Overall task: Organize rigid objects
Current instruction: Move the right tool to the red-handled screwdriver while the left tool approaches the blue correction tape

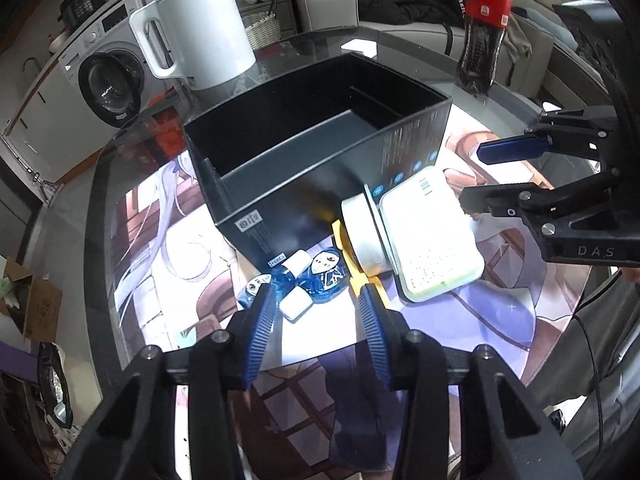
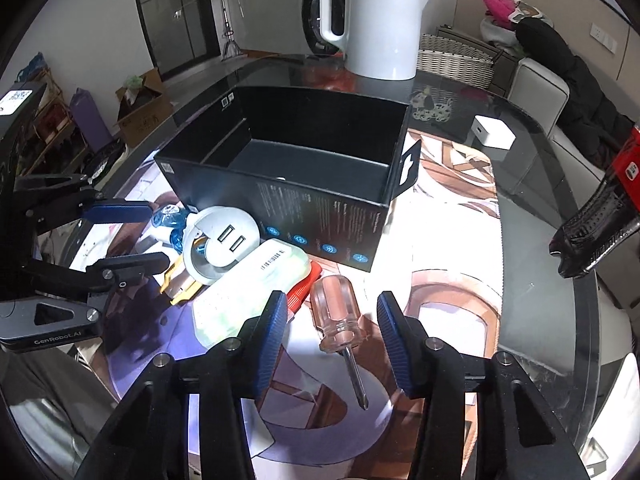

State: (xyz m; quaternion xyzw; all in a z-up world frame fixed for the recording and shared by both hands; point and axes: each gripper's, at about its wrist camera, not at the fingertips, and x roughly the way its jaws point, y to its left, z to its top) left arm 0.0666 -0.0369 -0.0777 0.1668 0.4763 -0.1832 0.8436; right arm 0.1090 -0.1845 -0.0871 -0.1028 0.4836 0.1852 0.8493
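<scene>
An open black box (image 1: 320, 132) (image 2: 288, 168) stands empty on the printed mat. In front of it lie small blue bottles with white caps (image 1: 308, 280) (image 2: 170, 216), a round white USB hub (image 1: 362, 236) (image 2: 224, 240), a white-green flat case (image 1: 432, 236) (image 2: 248, 292), a yellow tool (image 2: 178, 284) and a clear-handled screwdriver (image 2: 338, 320). My left gripper (image 1: 318, 308) is open, just in front of the blue bottles. My right gripper (image 2: 332, 332) is open, its fingers either side of the screwdriver handle.
A white kettle (image 1: 200, 28) (image 2: 380, 20) stands behind the box. A cola bottle (image 1: 482, 24) (image 2: 600, 220) stands at the right. A small white cube (image 2: 494, 136) sits on the glass table (image 2: 540, 280). A red item (image 2: 302, 288) lies under the case.
</scene>
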